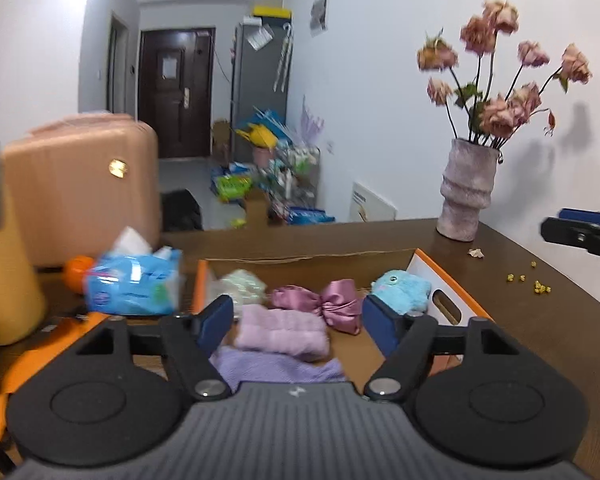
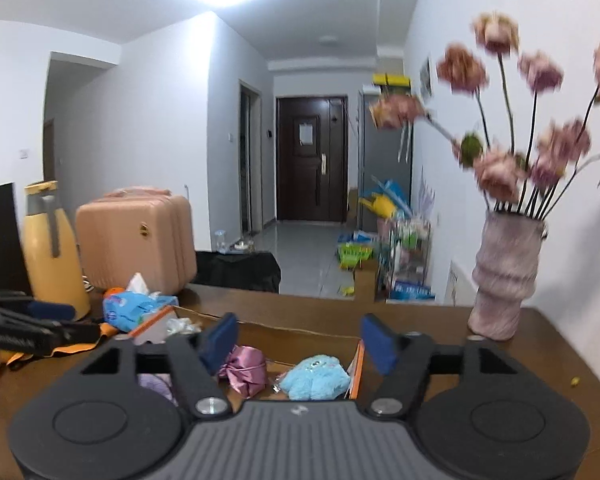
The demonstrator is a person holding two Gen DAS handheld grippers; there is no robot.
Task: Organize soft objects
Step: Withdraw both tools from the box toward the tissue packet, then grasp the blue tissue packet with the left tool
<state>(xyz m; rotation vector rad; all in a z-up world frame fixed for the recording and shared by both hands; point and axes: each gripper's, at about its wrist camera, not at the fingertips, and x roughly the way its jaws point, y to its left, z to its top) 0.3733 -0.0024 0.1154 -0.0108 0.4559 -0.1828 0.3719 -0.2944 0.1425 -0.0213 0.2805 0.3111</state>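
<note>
Both grippers, left [image 1: 298, 322] and right [image 2: 298, 338], jaws wide apart and empty above the box [image 1: 446, 276] of soft things

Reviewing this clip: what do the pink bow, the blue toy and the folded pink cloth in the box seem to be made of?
Pink bow: looks like satin, given its glossy sheen and sharp gathered folds. Blue toy: fuzzy plush, matte pile with small stitched or printed eyes. Folded pink cloth: probably soft terry or fleece, with a matte ribbed nap, though blur leaves the weave open.

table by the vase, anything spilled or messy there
Yes: small yellow crumbs lie scattered on the bare table right of the box, and a crumpled fallen petal sits near the vase.
</note>
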